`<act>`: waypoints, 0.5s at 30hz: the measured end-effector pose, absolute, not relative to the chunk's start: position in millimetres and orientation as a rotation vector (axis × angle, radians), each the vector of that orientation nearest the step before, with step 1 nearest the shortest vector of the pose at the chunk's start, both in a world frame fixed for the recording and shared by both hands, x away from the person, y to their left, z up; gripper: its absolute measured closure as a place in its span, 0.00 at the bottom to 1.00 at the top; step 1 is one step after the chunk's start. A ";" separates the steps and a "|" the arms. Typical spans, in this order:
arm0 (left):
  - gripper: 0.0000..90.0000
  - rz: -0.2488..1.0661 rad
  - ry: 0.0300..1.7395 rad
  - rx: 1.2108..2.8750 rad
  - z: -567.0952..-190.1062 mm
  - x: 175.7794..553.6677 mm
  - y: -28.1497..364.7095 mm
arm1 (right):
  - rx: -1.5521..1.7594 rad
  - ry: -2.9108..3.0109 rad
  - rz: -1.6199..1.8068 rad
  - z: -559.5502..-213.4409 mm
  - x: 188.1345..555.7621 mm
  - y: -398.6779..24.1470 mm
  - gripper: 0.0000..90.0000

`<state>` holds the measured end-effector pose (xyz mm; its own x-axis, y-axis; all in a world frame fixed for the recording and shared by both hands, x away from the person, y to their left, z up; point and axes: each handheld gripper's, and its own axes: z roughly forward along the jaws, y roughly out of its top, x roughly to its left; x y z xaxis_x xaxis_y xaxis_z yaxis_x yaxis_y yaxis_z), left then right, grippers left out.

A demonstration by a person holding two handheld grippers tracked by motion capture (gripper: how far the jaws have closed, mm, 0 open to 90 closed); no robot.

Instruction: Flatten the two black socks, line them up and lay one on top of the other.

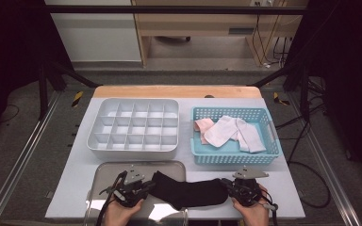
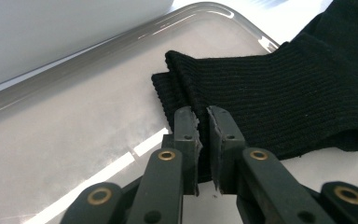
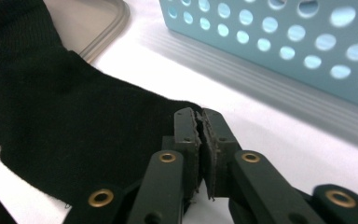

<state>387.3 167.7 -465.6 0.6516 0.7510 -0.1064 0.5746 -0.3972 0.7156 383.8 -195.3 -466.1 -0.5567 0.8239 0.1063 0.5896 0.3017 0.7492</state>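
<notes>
With both tongs clamped on the black sock [image 1: 188, 192], left tongs [image 1: 141, 188] at the cuff over the tray [image 1: 104, 168], right tongs [image 1: 230, 186] at the toe on the bench [image 1: 75, 183], we keep tension even and lift level so neither end slips.

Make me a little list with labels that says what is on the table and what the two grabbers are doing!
held thing: black sock, stretched between both grabbers
left gripper: pinching the sock's ribbed cuff end over the metal tray
right gripper: shut on the sock's other end
blue basket: holds white socks and a pink one
white divider box: its compartments look empty
</notes>
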 end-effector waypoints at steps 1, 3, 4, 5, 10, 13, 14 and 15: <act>0.91 0.302 1.026 2.109 -464.9 386.2 168.2 | 1.268 2.256 1.125 -464.8 383.1 -195.2 0.96; 0.91 0.305 1.017 2.103 -462.5 382.9 170.6 | 1.255 2.240 1.135 -463.4 382.6 -195.2 0.96; 0.91 0.310 1.017 2.103 -461.7 380.1 172.3 | 1.250 2.219 1.144 -462.8 382.6 -194.4 0.96; 0.91 0.310 1.017 2.103 -461.7 380.1 172.3 | 1.250 2.219 1.144 -462.8 382.6 -194.4 0.96; 0.90 0.331 1.033 2.121 -464.4 377.9 172.6 | 1.255 2.251 1.106 -470.9 388.9 -190.1 0.96; 0.83 0.353 1.020 2.088 -457.8 381.3 173.7 | 1.256 2.250 1.123 -470.0 390.1 -190.0 0.95; 0.82 0.357 1.020 2.076 -455.9 382.4 173.2 | 1.255 2.254 1.123 -469.9 389.8 -190.0 0.93; 0.82 0.357 1.020 2.076 -455.9 382.4 173.2 | 1.256 2.257 1.119 -470.4 389.9 -189.9 0.90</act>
<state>382.4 173.2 -455.9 0.6384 0.7651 -0.0836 0.5462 -0.3739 0.7496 389.9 -189.9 -470.4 -0.5593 0.8243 0.0878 0.5689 0.3045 0.7640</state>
